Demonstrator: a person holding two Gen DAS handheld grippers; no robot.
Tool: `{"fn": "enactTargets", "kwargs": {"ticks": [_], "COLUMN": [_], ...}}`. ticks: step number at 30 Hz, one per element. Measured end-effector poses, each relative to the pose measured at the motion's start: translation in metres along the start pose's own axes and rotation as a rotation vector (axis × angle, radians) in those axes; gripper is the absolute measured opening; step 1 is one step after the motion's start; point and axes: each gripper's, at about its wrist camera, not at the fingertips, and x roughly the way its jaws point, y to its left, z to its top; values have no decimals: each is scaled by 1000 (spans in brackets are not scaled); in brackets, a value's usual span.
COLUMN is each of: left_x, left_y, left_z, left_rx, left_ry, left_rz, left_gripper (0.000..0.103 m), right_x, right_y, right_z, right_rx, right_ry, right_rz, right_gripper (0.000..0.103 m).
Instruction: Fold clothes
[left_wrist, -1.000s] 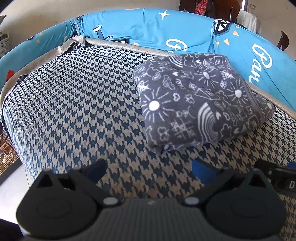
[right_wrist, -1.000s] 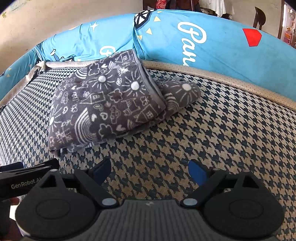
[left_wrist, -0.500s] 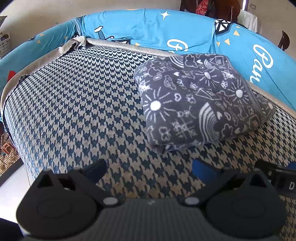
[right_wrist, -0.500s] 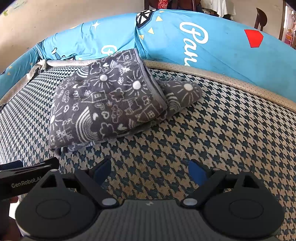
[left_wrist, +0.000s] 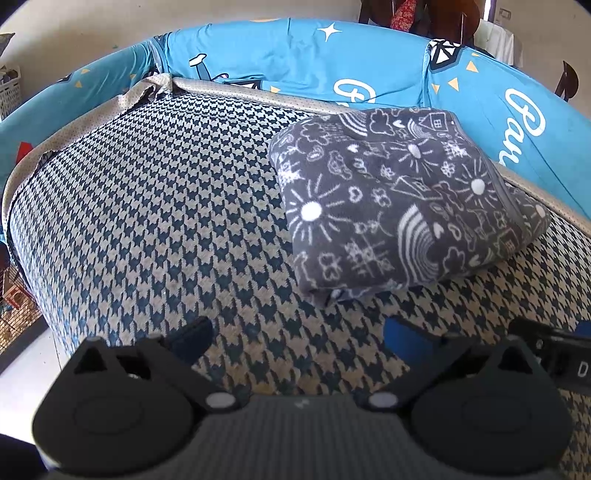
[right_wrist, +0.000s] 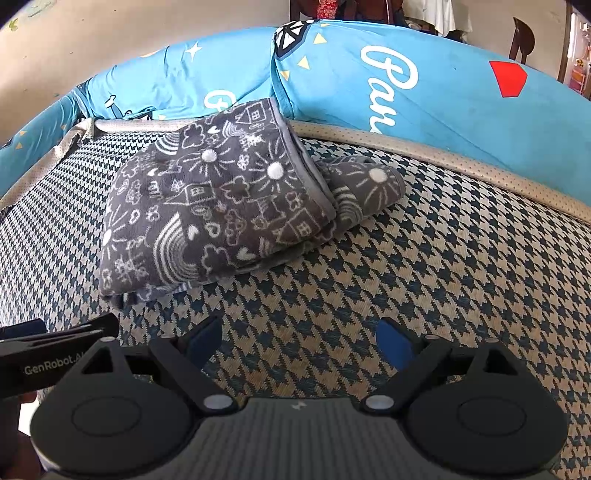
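Note:
A grey garment with white doodle prints (left_wrist: 399, 206) lies folded into a thick bundle on the houndstooth sofa seat (left_wrist: 155, 206), against the blue cushions. It also shows in the right wrist view (right_wrist: 221, 214), with a lower layer sticking out at its right side. My left gripper (left_wrist: 297, 334) is open and empty, held above the seat in front of the bundle. My right gripper (right_wrist: 297, 334) is open and empty, in front of and to the right of the bundle. Neither touches the garment.
Blue printed cushions (left_wrist: 295, 62) line the back of the sofa, also seen in the right wrist view (right_wrist: 424, 85). The seat's left edge drops to the floor (left_wrist: 22, 362). The other gripper's body shows at the frame edges (right_wrist: 44, 354).
Both grippers have drifted slightly back from the folded garment, staying open. The garment has not moved.

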Motion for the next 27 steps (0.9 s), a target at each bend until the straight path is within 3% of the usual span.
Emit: {"fn": "enactTargets", "kwargs": {"ticks": [27], "left_x": [6], "left_y": [-3], "left_z": [-1], "left_rx": [20], "left_ry": [30], "left_rz": [30], "left_gripper": [103], "right_x": [1], "right_y": [1], "right_z": [0], "right_rx": [-4], "right_ry": [9], "right_rz": [1], "right_gripper": [91]}}
